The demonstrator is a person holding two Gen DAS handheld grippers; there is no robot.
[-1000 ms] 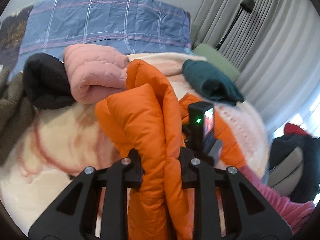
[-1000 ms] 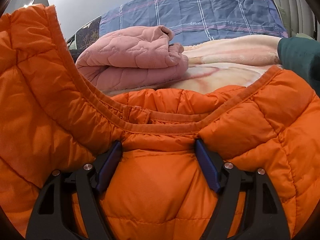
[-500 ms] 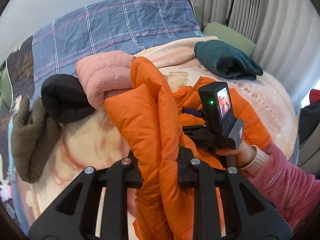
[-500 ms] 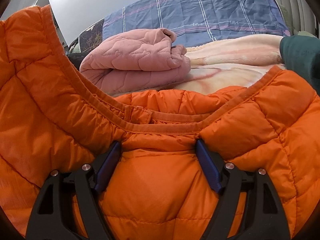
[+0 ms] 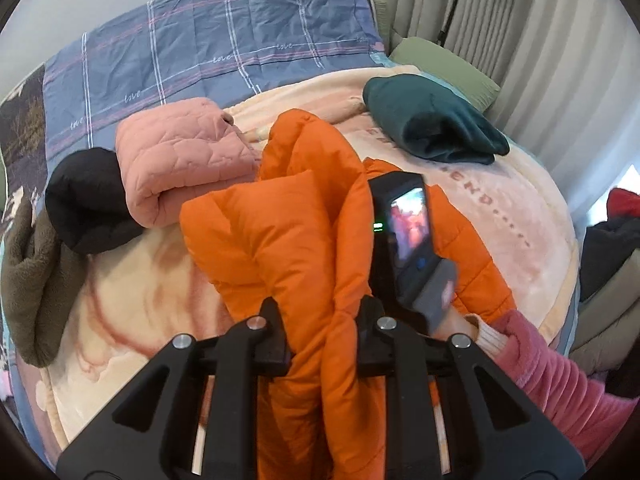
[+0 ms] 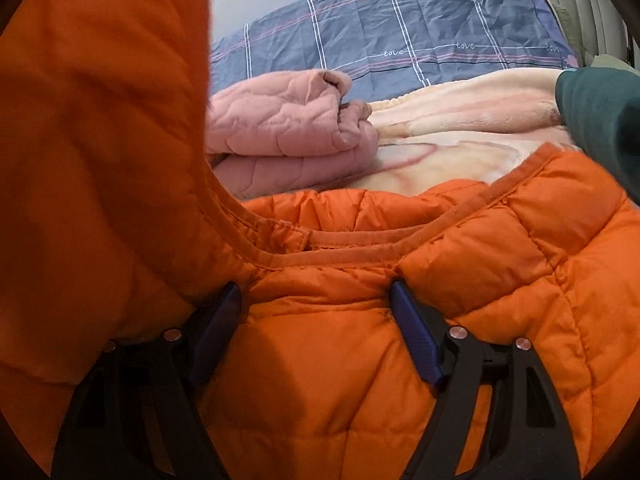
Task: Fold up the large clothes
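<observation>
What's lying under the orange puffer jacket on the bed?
The orange puffer jacket rests on a cream and pink blanket, visible around it. Whatever lies directly beneath the jacket is covered.

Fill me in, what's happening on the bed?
A person is folding an orange jacket on the blanket, one gripper in each hand. The left gripper pinches a raised bunch of the jacket, its jaws closing. The right gripper sits just below the collar with a wide span of padding between its fingers, also closing. Folded pink, black and teal clothes lie behind.
</observation>
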